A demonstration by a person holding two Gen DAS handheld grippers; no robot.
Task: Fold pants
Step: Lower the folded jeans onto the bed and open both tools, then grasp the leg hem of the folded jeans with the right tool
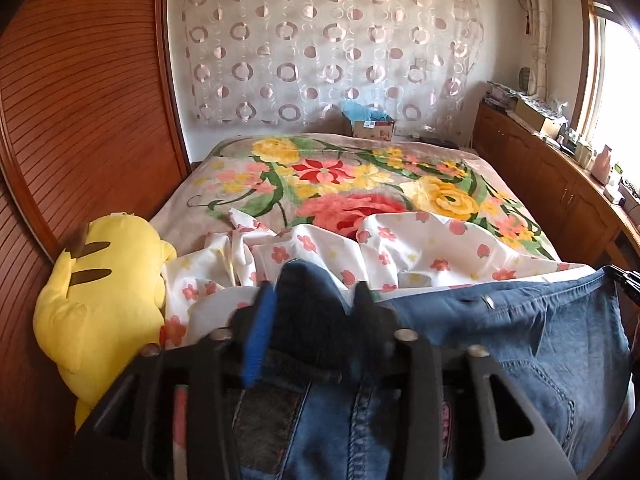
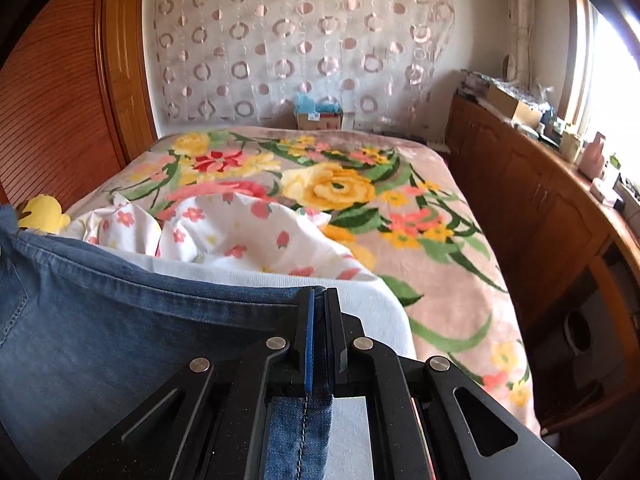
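Note:
The blue denim pants [image 1: 540,328] are held up over the near end of the bed, stretched between my two grippers. My left gripper [image 1: 312,292] is shut on a bunched dark fold of the pants, which sticks up between its fingers. In the right wrist view the pants [image 2: 100,320] stretch away to the left, with a stitched hem along the top edge. My right gripper [image 2: 319,300] is shut on the pants' edge, and a seam strip runs down between its fingers. The right gripper's tip also shows at the far right of the left wrist view [image 1: 624,280].
A white sheet with pink flowers [image 1: 360,248] lies crumpled on the bed's floral blanket [image 2: 360,192]. A yellow plush toy [image 1: 100,300] sits at the left by the wooden wardrobe [image 1: 80,120]. A wooden cabinet [image 2: 540,208] with clutter runs along the right under the window.

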